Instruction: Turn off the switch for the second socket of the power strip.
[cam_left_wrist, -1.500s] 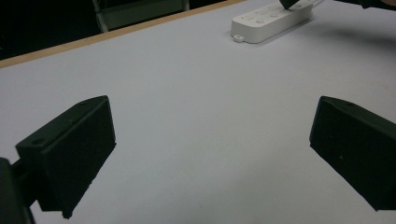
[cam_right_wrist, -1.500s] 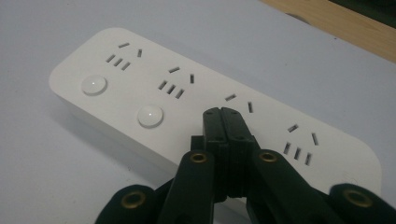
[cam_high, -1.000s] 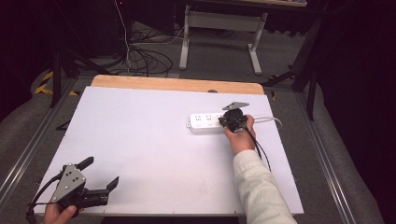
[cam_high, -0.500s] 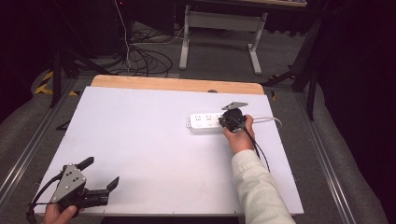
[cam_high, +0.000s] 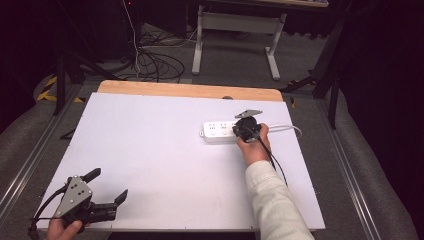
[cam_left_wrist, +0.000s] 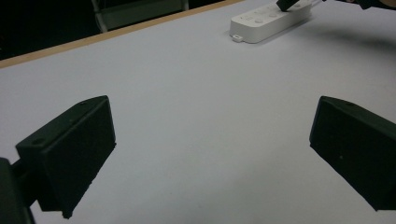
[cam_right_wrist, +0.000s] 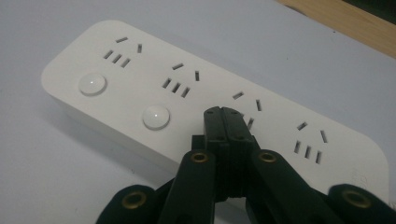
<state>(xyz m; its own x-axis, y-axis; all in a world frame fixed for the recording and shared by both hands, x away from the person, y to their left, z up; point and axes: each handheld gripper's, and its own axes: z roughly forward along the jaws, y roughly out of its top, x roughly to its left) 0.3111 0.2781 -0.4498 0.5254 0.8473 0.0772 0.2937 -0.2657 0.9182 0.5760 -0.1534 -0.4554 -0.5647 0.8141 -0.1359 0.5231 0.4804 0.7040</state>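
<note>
The work in hand looks like pressing a switch button on the white, glossy plastic power strip with rounded corners, which lies flat toward the far right of the white matte surface, its white cord trailing off to the right. The right gripper has its black jaws pressed together with nothing between them, forming one blunt tip. In the right gripper view that tip sits over the strip's top face, just beside the second round white button and at the third group of socket slots; whether it touches the plastic I cannot tell. A first round button lies further toward the strip's end.

My judgement is that the pressing step is under way or about to land. The next move calls for a small, careful shift of the tip onto a button's low dome, then a straight push down, since the smooth casing could slide on the surface.

The left gripper waits at the near left corner, well apart from the strip, its jaws spread wide and empty. Its jaws are blocky, matte black wedges, and a grey three-cornered plate rides on top.
</note>
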